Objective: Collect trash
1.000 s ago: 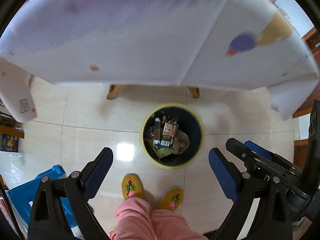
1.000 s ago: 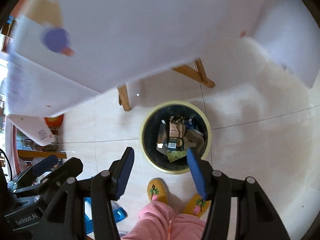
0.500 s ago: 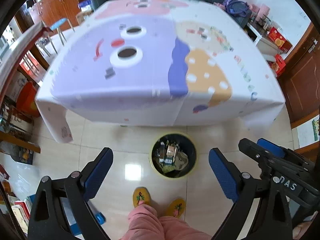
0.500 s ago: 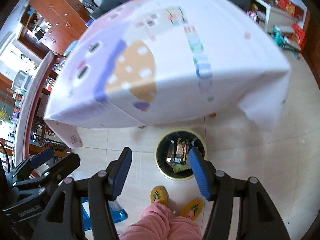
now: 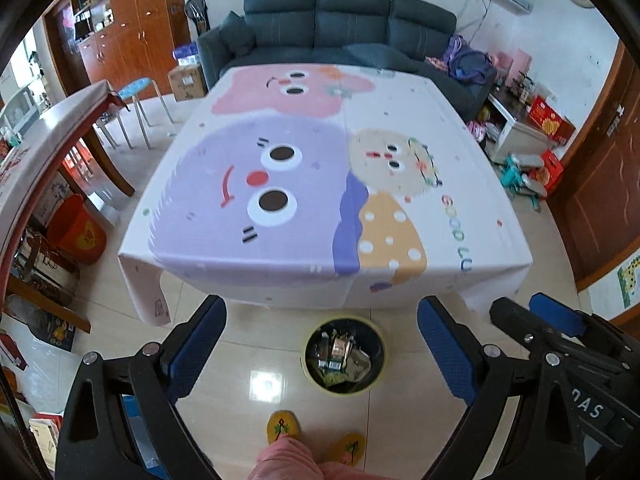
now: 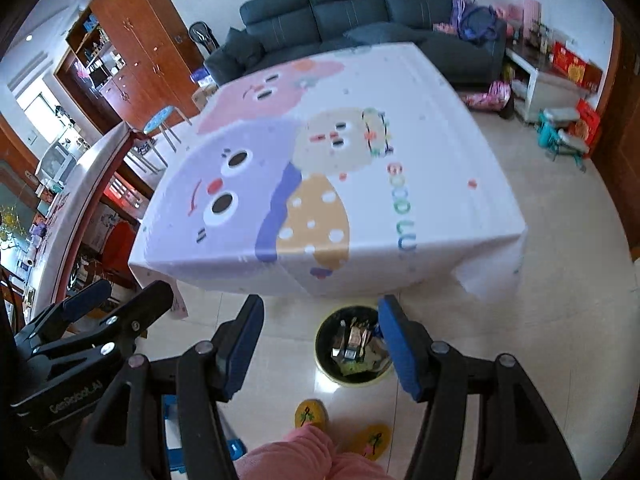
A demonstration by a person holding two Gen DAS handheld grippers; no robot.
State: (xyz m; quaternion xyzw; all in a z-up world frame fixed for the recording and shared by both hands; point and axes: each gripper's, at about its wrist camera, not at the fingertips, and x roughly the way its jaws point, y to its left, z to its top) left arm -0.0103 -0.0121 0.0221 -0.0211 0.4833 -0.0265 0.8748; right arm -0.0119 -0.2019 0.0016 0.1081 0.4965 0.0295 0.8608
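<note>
Both grippers have risen from the trash bin (image 5: 344, 354), bringing the cartoon tablecloth (image 5: 320, 184) into view. Left gripper (image 5: 322, 350) and right gripper (image 6: 320, 352) hang spread and empty, the right's jaws just widened. Wrappers fill the near-floor bin; no litter shows, so collection looks done.

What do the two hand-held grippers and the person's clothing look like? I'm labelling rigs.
Both the left hand-held gripper and right hand-held gripper have black frames with silver rivets and blue textured pads. Pink trousers, yellow slippers.
</note>
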